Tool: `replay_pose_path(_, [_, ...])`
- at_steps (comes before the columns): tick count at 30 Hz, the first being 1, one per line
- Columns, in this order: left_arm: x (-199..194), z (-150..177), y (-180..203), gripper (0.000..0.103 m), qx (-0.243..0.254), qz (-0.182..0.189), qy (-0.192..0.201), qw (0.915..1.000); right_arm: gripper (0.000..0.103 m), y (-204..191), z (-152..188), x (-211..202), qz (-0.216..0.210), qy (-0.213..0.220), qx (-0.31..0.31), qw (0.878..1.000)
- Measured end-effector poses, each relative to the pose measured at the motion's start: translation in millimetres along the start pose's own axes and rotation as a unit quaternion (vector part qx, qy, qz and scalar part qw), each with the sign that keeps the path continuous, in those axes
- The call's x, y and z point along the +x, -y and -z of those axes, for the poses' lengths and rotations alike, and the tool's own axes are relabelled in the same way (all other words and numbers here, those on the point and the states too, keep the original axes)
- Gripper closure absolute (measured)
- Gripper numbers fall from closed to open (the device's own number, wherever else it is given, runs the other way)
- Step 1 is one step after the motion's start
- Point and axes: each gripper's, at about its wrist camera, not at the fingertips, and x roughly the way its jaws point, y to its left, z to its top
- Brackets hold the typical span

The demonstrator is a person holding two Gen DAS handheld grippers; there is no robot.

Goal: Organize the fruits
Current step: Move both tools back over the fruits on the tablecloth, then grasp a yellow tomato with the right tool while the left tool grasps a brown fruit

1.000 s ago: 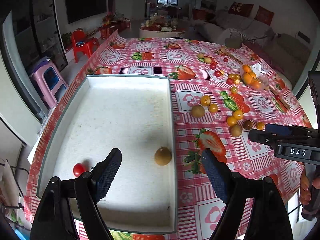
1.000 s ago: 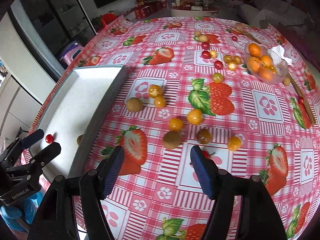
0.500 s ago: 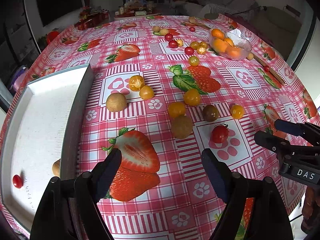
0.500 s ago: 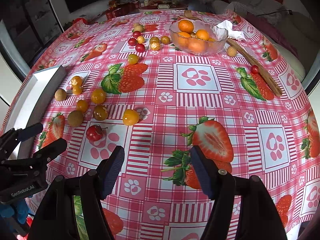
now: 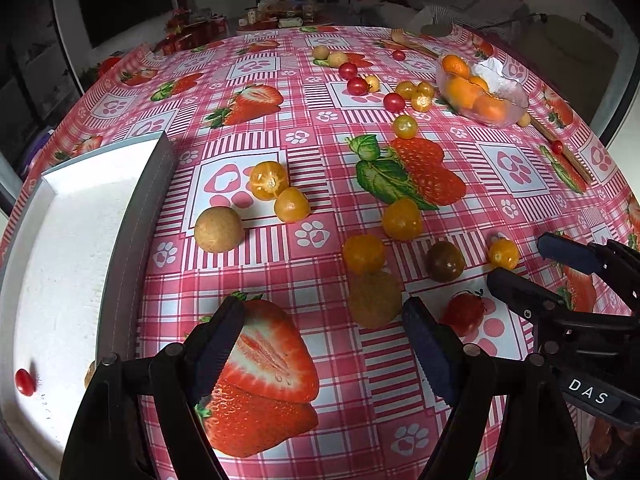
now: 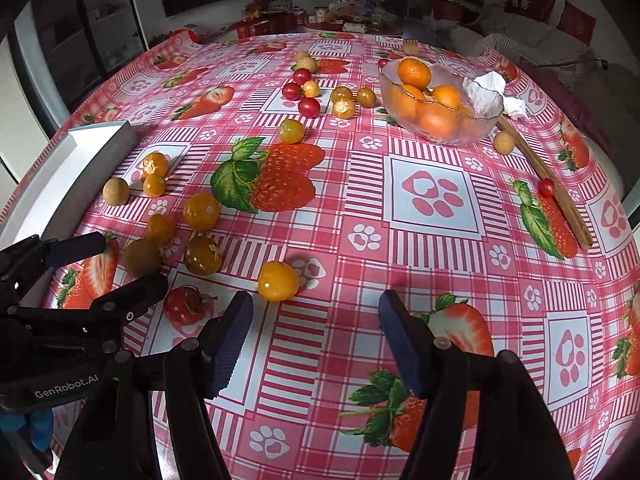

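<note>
Fruits lie scattered over a tablecloth [image 5: 312, 92] printed with strawberries and paw marks. Nearest the left gripper [image 5: 324, 340] a brown round fruit [image 5: 374, 300] sits just beyond its fingertips, nearer the right-hand one, with a red tomato [image 5: 464, 314] just beside it, partly behind that finger. The jaws stand apart, with nothing between them but cloth. Farther off are a dark tomato [image 5: 445, 261], several orange cherry tomatoes and a tan round fruit [image 5: 219, 229] near the wall of a white tray [image 5: 72, 240]; a small red tomato [image 5: 25, 382] rests inside the tray. The right gripper [image 6: 316, 340] hovers over bare cloth, its jaws released though they have just been closing a little, holding nothing; an orange cherry tomato [image 6: 277, 281] lies just past its left fingertip. At the far side a glass bowl [image 6: 484, 120] holds oranges, a crumpled tissue [image 6: 490, 90] at its rim and a wooden stick [image 6: 548, 184] alongside it.
</note>
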Motion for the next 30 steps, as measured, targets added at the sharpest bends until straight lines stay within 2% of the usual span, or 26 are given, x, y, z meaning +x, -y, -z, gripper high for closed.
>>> replay_pose_path(3, [-0.5, -2.1, 2.8, 0.031, 0.007, 0.005, 0.002, 1.0, 0.038, -0.5, -4.4, 2.0, -0.006, 0.001, -0.005, 1.0])
replay_pose_path(5, [-1.3, -3.6, 6.9, 0.045, 0.014, 0.01, 0.003, 0.9998, 0.052, -4.2, -6.6, 2.8, -0.009, 0.001, -0.017, 1.0])
replay_pose_path(6, [-1.7, -4.3, 8.9, 0.049, 0.018, 0.011, 0.003, 0.9998, 0.057, -6.4, -7.3, 2.9, -0.007, 0.001, -0.024, 1.0])
replay_pose_path(8, [-2.6, -5.0, 12.3, 0.064, 0.021, 0.015, 0.003, 0.9997, 0.075, -9.8, -9.0, 2.8, -0.012, 0.0, -0.031, 0.999])
replay_pose_path(10, [-3.4, -5.7, 14.0, 0.077, 0.025, 0.021, 0.004, 0.9995, 0.081, -10.6, -9.4, 2.3, -0.016, -0.004, -0.029, 0.999])
replay_pose_path(16, [-13.5, 2.1, 5.1, 0.077, 0.004, 0.054, 0.007, 0.9985, 0.081, 4.9, -0.7, -7.3, -0.054, -0.013, 0.025, 0.998])
replay_pose_path(25, [-52.2, 18.1, -17.4, 0.077, -0.011, 0.066, 0.03, 0.9973, 0.08, 15.6, 15.1, -23.6, -0.08, -0.028, 0.069, 0.994])
replay_pose_path(30, [-72.6, 28.0, -34.3, 0.077, -0.021, 0.06, 0.046, 0.997, 0.08, 7.9, 17.2, -34.1, -0.085, -0.026, 0.068, 0.994])
